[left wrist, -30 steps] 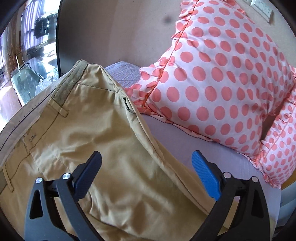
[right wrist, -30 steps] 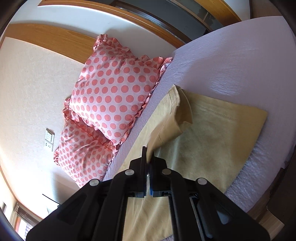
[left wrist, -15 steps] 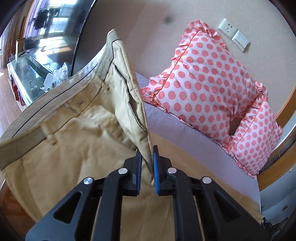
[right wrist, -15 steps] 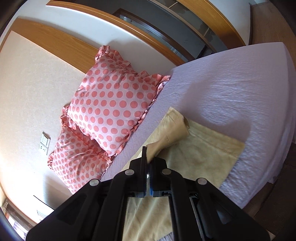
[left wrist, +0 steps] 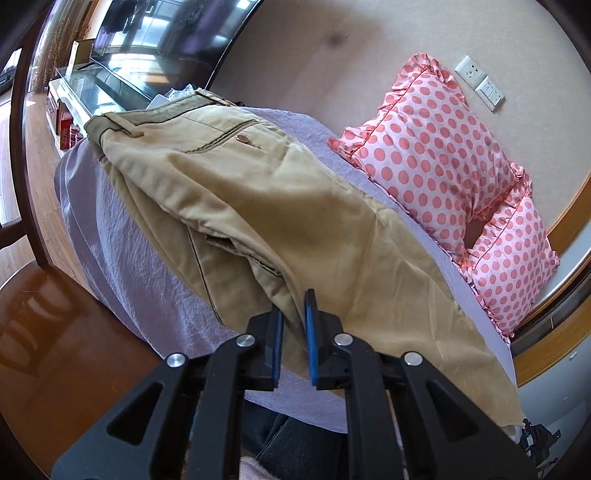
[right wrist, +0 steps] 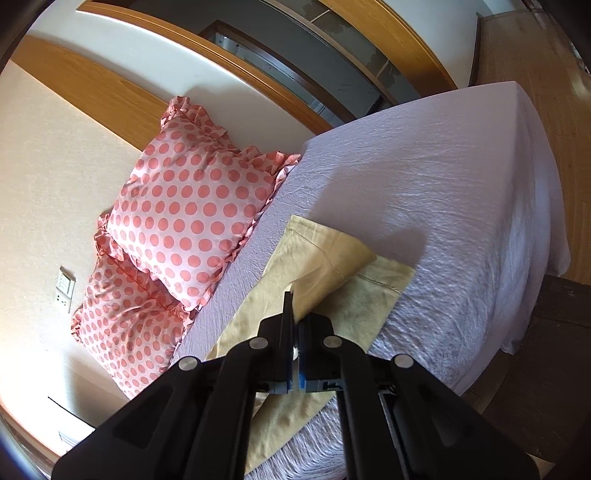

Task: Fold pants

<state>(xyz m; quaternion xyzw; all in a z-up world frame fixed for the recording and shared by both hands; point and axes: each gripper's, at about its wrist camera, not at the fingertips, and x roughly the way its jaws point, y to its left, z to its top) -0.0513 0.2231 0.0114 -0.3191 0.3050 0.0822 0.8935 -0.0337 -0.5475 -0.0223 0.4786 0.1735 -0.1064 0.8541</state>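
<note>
Lengthwise fold underway: left gripper (left wrist: 293,321) clamped on the tan cotton pants (left wrist: 280,206) nr seat, right gripper (right wrist: 293,325) clamped on the upper leg's cuff, over the lilac bedsheet (right wrist: 461,192). Next, likely: carry the upper leg across & lay it flat on the lower, edges matched, w/ fabric kept taut

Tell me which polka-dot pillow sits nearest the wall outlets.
The upper polka-dot pillow in the left wrist view; its ruffled corner nearly reaches the wall outlets. The other pillow lies lower, toward the wooden trim.

Bed with lavender sheet (right wrist: 443,184) fills centre-right of right wrist view. Two pink polka-dot pillows (right wrist: 192,206) at left, against beige wall (left wrist: 314,55). Wall sockets (left wrist: 480,83) upper right of left wrist view; dark TV screen (left wrist: 166,33) upper left. Wood floor (right wrist: 569,122) at far right. Bright daylight.
</note>
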